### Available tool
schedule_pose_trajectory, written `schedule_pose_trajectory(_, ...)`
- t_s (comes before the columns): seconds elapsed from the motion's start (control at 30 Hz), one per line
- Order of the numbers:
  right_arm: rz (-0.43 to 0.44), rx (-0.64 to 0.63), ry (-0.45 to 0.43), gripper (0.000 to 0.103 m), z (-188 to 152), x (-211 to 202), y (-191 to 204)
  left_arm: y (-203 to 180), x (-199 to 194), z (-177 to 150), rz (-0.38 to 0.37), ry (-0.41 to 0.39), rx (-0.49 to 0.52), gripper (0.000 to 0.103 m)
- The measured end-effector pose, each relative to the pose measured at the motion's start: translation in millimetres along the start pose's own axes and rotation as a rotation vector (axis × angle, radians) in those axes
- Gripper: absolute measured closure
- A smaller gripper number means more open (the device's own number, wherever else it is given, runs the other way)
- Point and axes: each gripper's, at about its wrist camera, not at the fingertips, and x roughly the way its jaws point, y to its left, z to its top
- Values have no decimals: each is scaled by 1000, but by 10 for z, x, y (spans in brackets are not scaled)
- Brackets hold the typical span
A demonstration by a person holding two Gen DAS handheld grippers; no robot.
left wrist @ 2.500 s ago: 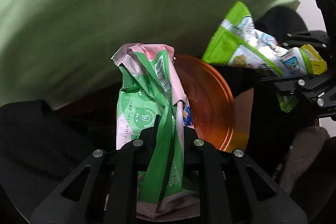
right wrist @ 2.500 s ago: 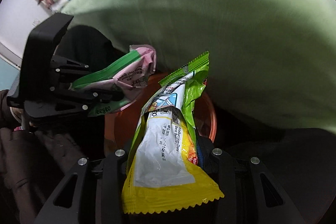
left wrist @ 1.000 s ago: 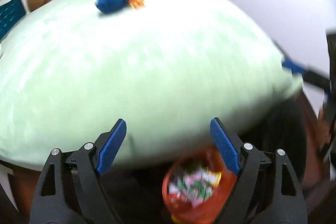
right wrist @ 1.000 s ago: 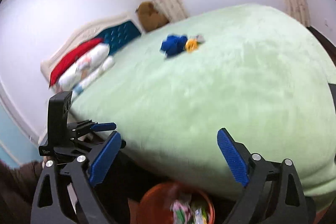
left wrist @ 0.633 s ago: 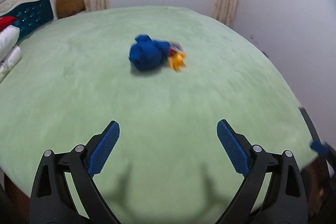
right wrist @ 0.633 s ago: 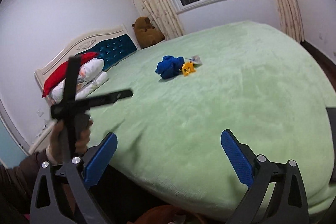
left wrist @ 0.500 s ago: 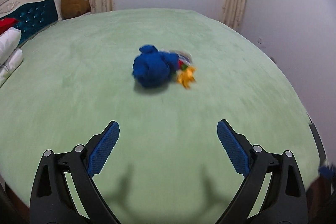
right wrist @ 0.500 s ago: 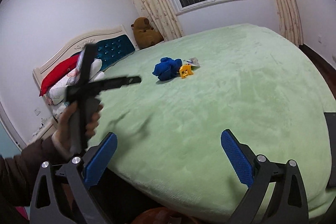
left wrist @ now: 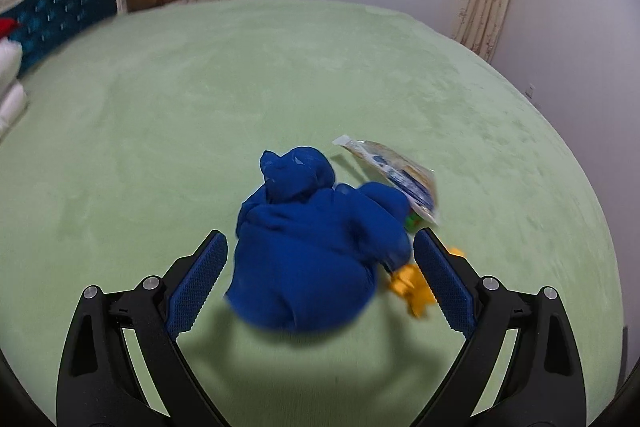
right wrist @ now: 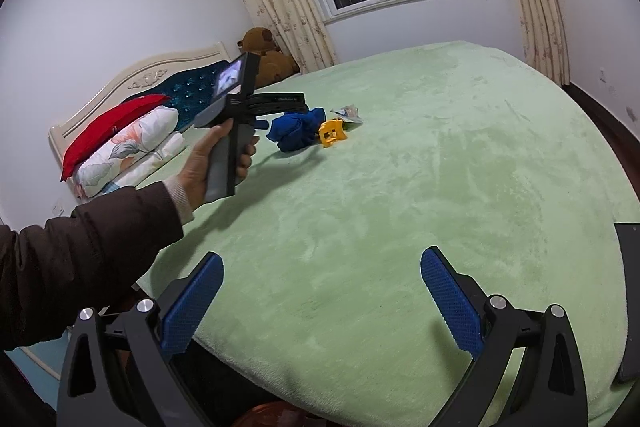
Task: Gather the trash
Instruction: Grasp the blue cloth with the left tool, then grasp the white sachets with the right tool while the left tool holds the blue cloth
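The left gripper (left wrist: 318,279) is held wide apart and empty over the green bedspread (left wrist: 160,115), its blue pads framing a bunched blue cloth (left wrist: 312,247) that lies between them in the left wrist view. The trash is found just beyond: a crinkled snack wrapper (left wrist: 394,169) partly tucked under the cloth's far right edge, and a small yellow plastic piece (left wrist: 412,285) touching the cloth beside the right pad (whether it counts as trash cannot be told). The right gripper (right wrist: 320,295) is also spread wide and empty, kept near the bed's edge, well apart from the pile (right wrist: 298,129).

A likely fault is judged to be a closure on the cloth instead of the wrapper, since the cloth fills the gap. The thin wrapper could also be pressed into the soft plush and slipped past, or the bedspread itself pinched.
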Motion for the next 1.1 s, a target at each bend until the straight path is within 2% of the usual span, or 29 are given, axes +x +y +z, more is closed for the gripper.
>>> schedule_pose_trajectory(0.27,9,-36,13,6,38,141,84,77,427,-63,50,45,-20,12)
schedule_pose_trajectory(0.33,6,-44,12,6,57,168,101,82,421,-74,26,30,-24,30)
schedule_pose_trajectory(0.37,7,-50,15,6,73,185,112,86,404,-85,8,27,-20,44)
schedule_pose_trajectory(0.47,10,-65,18,6,124,228,141,55,293,-145,32,2,16,49)
schedule_pose_trajectory(0.53,14,-74,19,6,176,255,151,43,199,-215,48,-16,39,51)
schedule_pose_trajectory(0.7,22,-106,26,6,325,396,182,80,-188,-462,26,-45,59,51)
schedule_pose_trajectory(0.87,28,-144,19,6,571,621,190,76,-650,-863,3,-60,66,51)
schedule_pose_trajectory(0.97,42,-154,13,6,800,776,179,48,-832,-1117,10,-61,59,51)
schedule_pose_trajectory(1.1,52,-149,18,6,1237,1073,110,63,-876,-1321,6,-58,11,51)
